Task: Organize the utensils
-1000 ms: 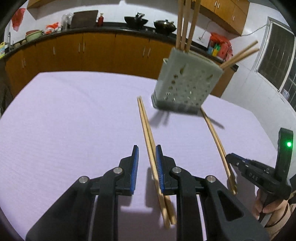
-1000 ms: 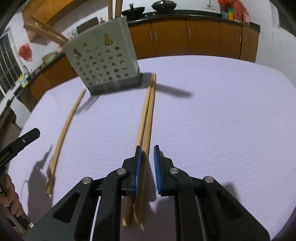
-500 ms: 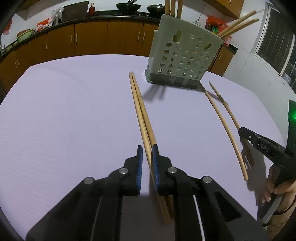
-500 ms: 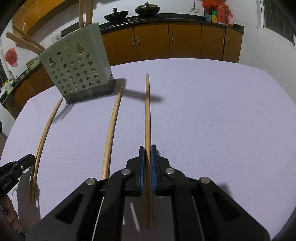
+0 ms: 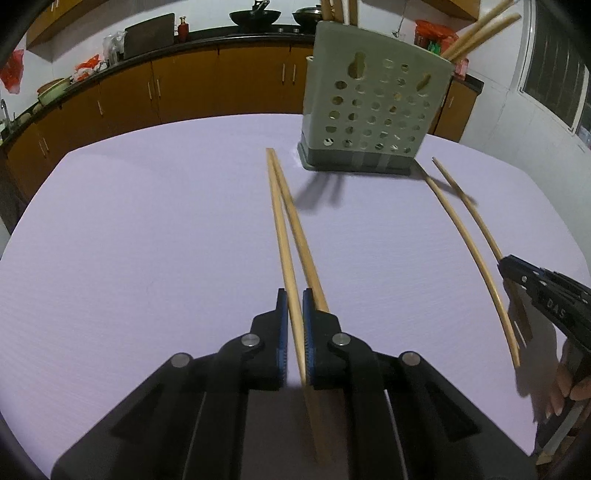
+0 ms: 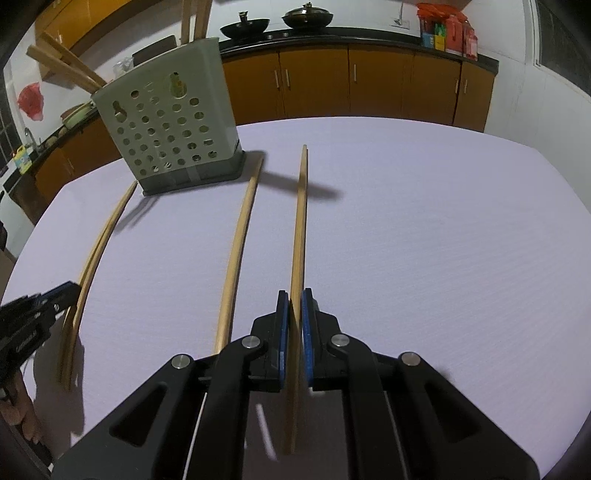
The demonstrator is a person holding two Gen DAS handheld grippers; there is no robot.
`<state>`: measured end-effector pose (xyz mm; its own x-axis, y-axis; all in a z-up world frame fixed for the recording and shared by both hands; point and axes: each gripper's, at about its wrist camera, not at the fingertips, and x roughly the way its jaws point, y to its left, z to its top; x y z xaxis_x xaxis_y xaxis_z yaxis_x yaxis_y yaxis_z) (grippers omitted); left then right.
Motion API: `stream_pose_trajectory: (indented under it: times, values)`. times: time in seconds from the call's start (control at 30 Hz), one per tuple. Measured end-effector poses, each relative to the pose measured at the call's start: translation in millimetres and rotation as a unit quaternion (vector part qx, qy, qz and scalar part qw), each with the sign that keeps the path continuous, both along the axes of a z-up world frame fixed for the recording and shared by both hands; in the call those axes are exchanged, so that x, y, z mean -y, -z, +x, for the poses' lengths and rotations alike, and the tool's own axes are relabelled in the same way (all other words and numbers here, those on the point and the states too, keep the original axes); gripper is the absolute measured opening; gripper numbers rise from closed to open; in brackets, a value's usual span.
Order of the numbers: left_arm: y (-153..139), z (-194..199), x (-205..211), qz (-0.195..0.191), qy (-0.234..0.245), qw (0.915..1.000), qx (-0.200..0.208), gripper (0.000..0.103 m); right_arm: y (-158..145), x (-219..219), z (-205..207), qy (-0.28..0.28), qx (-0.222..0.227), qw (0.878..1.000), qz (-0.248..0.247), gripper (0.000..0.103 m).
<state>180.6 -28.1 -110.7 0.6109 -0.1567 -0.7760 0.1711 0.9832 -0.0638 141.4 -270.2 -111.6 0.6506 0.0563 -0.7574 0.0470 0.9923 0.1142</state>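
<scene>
Look to the right edge of your left wrist view: the only lettering you can read there is "DAS", in pale capitals on the black body of the right gripper [image 5: 517, 275]. In your right wrist view, at the lower left, the left gripper [image 6: 68, 291] carries similar pale letters on its black side, but they are too blurred to read. The packets [image 6: 447, 31] on the counter at the upper right show print that is too small to make out.
</scene>
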Motion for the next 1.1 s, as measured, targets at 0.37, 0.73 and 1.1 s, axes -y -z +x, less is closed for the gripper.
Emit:
stream_pose_trajectory:
  times: [0.37,0.73,1.1]
  values:
    - [-2.7,20.6,-57.3,-0.006,-0.055,0.9984,0.001,0.009,-0.6,23.6,7.0,0.026,0.001,1.000,-0.009,0.008]
    - [-3.6,18.6,-56.4,-0.010,-0.060,0.9981,0.003,0.009,-1.4,21.3,6.1,0.022,0.000,1.000,-0.015,0.008]
    - [-2.0,19.8,-58.8,-0.021,-0.061,0.9979,0.002,0.009,-1.7,19.9,7.0,0.022,-0.001,1.000,-0.021,0.009]
